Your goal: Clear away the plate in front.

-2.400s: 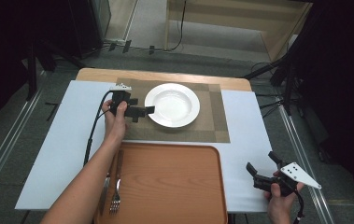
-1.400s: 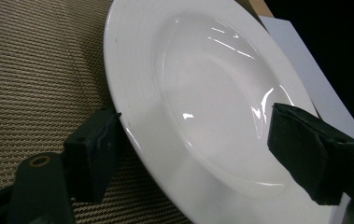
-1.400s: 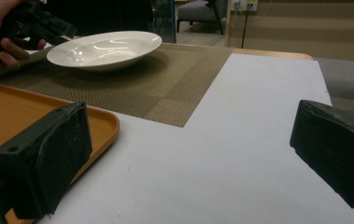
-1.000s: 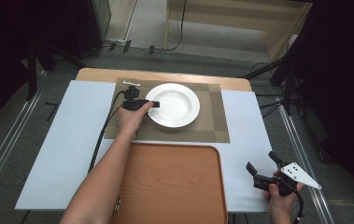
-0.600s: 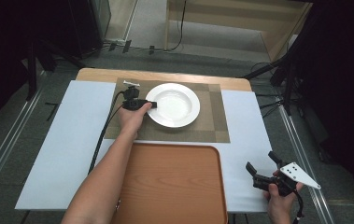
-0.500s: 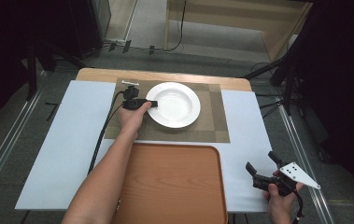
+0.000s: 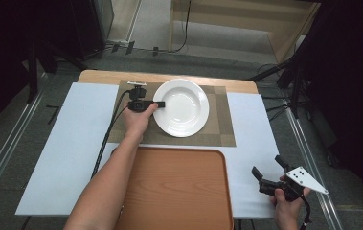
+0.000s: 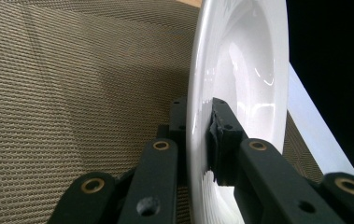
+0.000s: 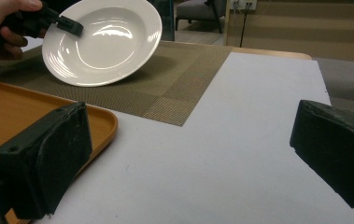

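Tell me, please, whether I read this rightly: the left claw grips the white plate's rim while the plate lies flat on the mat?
Not quite: the left claw does grip the plate by its rim, but the plate is tilted, its gripped side raised off the mat. The right gripper view shows this.

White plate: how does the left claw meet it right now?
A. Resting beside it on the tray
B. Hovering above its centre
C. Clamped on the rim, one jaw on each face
C: the left claw pinches the white plate by its rim, tilting it off the woven placemat.
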Available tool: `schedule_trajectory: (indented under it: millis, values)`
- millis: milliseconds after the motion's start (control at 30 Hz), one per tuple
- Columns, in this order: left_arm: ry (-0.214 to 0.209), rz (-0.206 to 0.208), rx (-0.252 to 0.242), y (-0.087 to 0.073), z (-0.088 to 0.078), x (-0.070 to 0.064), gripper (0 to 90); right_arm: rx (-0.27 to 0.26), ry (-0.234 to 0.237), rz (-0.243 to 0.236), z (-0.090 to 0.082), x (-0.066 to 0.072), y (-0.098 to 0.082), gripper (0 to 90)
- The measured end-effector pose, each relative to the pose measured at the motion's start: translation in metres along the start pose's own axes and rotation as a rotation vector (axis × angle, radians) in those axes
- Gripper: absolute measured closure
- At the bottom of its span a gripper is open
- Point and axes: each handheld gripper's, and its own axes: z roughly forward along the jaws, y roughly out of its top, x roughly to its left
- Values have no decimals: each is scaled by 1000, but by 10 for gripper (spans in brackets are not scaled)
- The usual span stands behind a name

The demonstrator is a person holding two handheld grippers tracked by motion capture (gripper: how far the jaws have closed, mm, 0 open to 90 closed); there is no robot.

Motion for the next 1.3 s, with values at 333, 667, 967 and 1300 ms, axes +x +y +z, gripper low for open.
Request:
schedule_trajectory:
  millis: [333,667,967,1300]
  values:
    - [4,-13,-11,-1,0,-1,801,-2,0,0,0,0,0,0]
    - [-22,-83,-23,0,1,3,801,-7,2,-1,0,-1,0,0]
    - [-63,-92,-57,3,-15,0,800,-11,2,-2,-1,-1,0,0]
    - [-75,-82,-63,-2,-35,-1,799,-3,1,-14,0,1,0,0]
